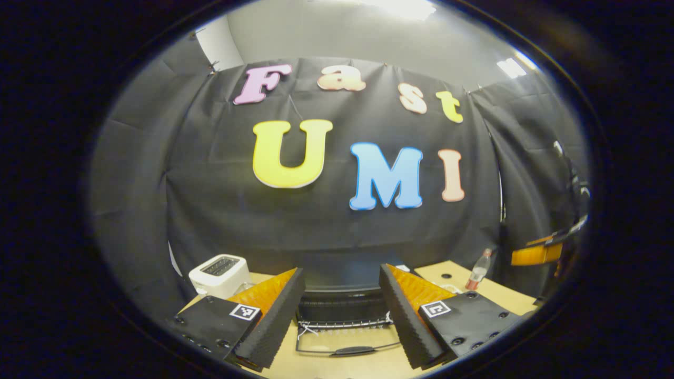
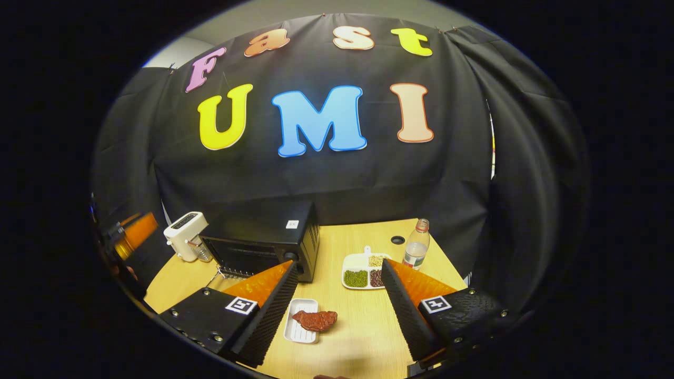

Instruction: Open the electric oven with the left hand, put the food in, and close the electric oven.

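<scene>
Toward the back left of the pale wooden worktop (image 2: pixel 368 321) stands the black box-shaped electric oven (image 2: pixel 263 242), its glass door (image 1: pixel 342 345) already swung down flat with a wire rack showing at the mouth, so I judge the opening step done and the loading step in hand. Both the left gripper (image 1: pixel 341 321) and the right gripper (image 2: pixel 337 310) have their orange-and-black fingers spread wide, holding nothing. From the right gripper view the food, a dark red lumpy piece like a slab of meat (image 2: pixel 316 319), lies on a small white ribbed tray (image 2: pixel 300 327) near the front edge, between that gripper's fingers and apart from both. Next, I think, the right gripper must drop, close on the meat or tray, and carry it left into the oven. Beside the oven's left sits a white toaster (image 2: pixel 184 235); toward the right edge are a white divided dish of beans (image 2: pixel 365 272) and a clear plastic bottle (image 2: pixel 417 246). Labels on oven and bottle are too small to read.
</scene>
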`<state>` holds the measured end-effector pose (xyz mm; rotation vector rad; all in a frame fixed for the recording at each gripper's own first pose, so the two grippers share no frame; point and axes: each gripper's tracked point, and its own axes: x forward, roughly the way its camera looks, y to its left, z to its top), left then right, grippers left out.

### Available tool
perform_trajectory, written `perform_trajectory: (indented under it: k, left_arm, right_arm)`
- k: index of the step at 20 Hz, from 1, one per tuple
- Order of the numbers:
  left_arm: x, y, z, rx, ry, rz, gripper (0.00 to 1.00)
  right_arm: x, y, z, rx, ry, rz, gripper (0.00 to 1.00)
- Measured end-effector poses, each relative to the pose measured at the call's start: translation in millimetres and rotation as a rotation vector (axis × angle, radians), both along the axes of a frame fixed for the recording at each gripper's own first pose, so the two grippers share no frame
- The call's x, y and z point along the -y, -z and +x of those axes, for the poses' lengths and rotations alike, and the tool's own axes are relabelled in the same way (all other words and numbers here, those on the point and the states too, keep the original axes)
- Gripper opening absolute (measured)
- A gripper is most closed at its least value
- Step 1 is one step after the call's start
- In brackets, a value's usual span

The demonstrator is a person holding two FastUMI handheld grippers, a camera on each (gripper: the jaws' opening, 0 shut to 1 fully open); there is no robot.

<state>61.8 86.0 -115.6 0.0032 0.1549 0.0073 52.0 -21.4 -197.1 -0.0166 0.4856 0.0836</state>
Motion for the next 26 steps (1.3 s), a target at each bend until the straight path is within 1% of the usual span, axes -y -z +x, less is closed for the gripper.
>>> perform_trajectory:
  k: [1, 2, 3, 5, 6, 7, 9, 10, 12, 14, 15, 16, 17, 18, 19, 20, 21, 22, 23, 24, 25, 26]
  left_arm:
    - [3.7, -11.3, 0.1, 0.017, -0.005, -0.008, 0.99]
    - [8.4, -20.1, 1.0, 0.025, -0.009, -0.014, 0.95]
    - [13.7, -25.3, 2.8, 0.027, -0.008, -0.016, 0.99]
    - [21.2, -29.8, 3.8, 0.027, -0.001, 0.013, 0.99]
    - [24.5, -30.0, 3.3, 0.017, -0.001, 0.030, 0.95]
    - [29.6, -28.5, 2.9, 0.012, 0.001, 0.043, 0.99]
    - [39.1, -33.4, 2.4, 0.025, 0.011, 0.057, 0.99]
    - [43.3, -34.3, 0.6, 0.017, 0.012, 0.060, 0.99]
    - [45.2, -31.6, -0.7, -0.005, 0.002, 0.069, 0.99]
    - [47.2, -31.5, 1.2, -0.016, -0.017, 0.057, 0.91]
    - [47.2, -32.5, 2.7, -0.019, -0.028, 0.046, 0.91]
    - [45.8, -32.1, 3.6, -0.025, -0.043, 0.040, 0.95]
    - [43.1, -30.4, 4.0, -0.031, -0.055, 0.043, 0.95]
    - [40.1, -31.3, 3.9, -0.035, -0.068, 0.052, 0.94]
    - [37.5, -31.1, 2.2, -0.037, -0.079, 0.059, 0.93]
    - [36.0, -33.1, 1.8, -0.038, -0.086, 0.063, 0.93]
    - [36.0, -33.4, 0.0, -0.042, -0.093, 0.065, 0.92]
    - [35.3, -32.8, -2.0, -0.048, -0.102, 0.067, 0.92]
    - [33.1, -29.3, -3.3, -0.053, -0.111, 0.068, 0.91]
    - [32.1, -27.1, -4.3, -0.059, -0.121, 0.067, 0.91]
    - [32.1, -25.8, -4.6, -0.063, -0.128, 0.063, 0.91]
    - [33.6, -25.4, -4.9, -0.068, -0.132, 0.059, 0.91]
  right_arm:
    - [3.8, 14.4, 2.0, -0.032, 0.003, 0.017, 0.97]
    - [8.0, 33.9, 4.4, -0.075, 0.009, 0.037, 0.97]
    - [12.0, 53.5, 4.6, -0.127, 0.016, 0.064, 0.97]
    - [12.1, 97.4, 8.3, -0.231, 0.016, 0.131, 0.99]
    - [11.0, 116.8, 7.5, -0.282, 0.013, 0.165, 1.00]
    - [8.9, 133.4, 4.6, -0.328, 0.009, 0.199, 1.00]
    - [-0.1, 168.1, -0.1, -0.411, -0.015, 0.284, 0.98]
    - [-4.8, 181.0, -2.3, -0.447, -0.028, 0.327, 0.95]
    - [-15.7, 198.9, -8.5, -0.501, -0.055, 0.413, 0.95]
    - [-26.6, 208.1, -10.2, -0.527, -0.082, 0.494, 0.95]
    - [-28.8, 214.6, -9.9, -0.542, -0.086, 0.512, 0.95]
    - [-31.4, 221.8, -10.0, -0.552, -0.084, 0.528, 0.95]
    - [-31.5, 225.3, -8.4, -0.565, -0.083, 0.554, 0.86]
    - [-36.4, 225.5, -10.2, -0.579, -0.086, 0.593, 0.71]
    - [-40.6, 224.9, -9.5, -0.590, -0.087, 0.634, 0.73]
    - [-43.6, 226.9, -9.6, -0.599, -0.091, 0.658, 0.70]
    - [-46.2, 230.2, -7.1, -0.596, -0.082, 0.678, 0.69]
    - [-37.6, 226.8, -4.7, -0.606, -0.043, 0.686, 0.47]
    - [-46.3, 227.6, -1.6, -0.626, -0.043, 0.739, 0.25]
    - [-50.2, 217.7, -8.6, -0.647, -0.057, 0.789, 0.25]
    - [-44.1, 220.3, 13.5, -0.645, -0.050, 0.798, 0.19]
    - [-55.1, 224.8, -2.7, -0.646, -0.056, 0.807, 0.11]
